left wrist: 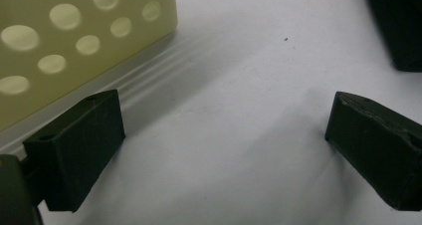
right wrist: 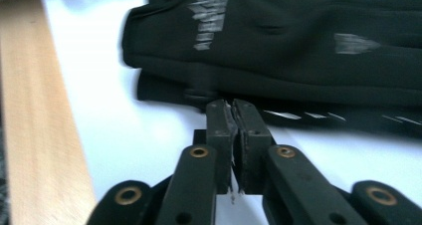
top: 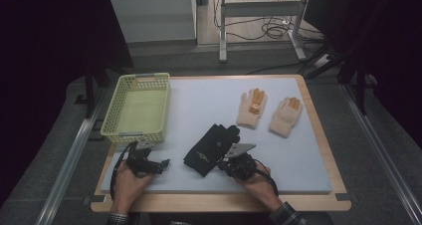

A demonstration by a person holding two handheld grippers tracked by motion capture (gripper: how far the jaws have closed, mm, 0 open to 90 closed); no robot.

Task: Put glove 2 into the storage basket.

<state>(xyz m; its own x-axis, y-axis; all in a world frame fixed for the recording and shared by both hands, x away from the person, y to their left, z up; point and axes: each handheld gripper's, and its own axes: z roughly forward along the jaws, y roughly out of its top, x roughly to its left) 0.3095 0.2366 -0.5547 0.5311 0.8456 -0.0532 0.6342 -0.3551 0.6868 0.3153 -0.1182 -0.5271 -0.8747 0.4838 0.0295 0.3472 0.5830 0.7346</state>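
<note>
A pair of black gloves (top: 211, 148) lies stacked on the white mat (top: 199, 103), printed with a pale logo; in the right gripper view the black gloves (right wrist: 278, 41) spread across the top. My right gripper (top: 220, 166) lies low on the mat at their near edge. Its jaws (right wrist: 230, 105) stand together, tips right at the fabric's hem, and I see no cloth between them. My left gripper (top: 165, 163) rests near the mat's front left, pointing right. Its jaws (left wrist: 224, 120) are wide open over bare mat, holding nothing.
A pale yellow perforated basket (top: 112, 110) stands at the mat's left; the basket wall (left wrist: 74, 36) is close to my left gripper. Two cream knit gloves (top: 251, 108) (top: 286, 116) with orange patches lie at the back right. The wooden table edge (right wrist: 35, 115) runs beside the mat.
</note>
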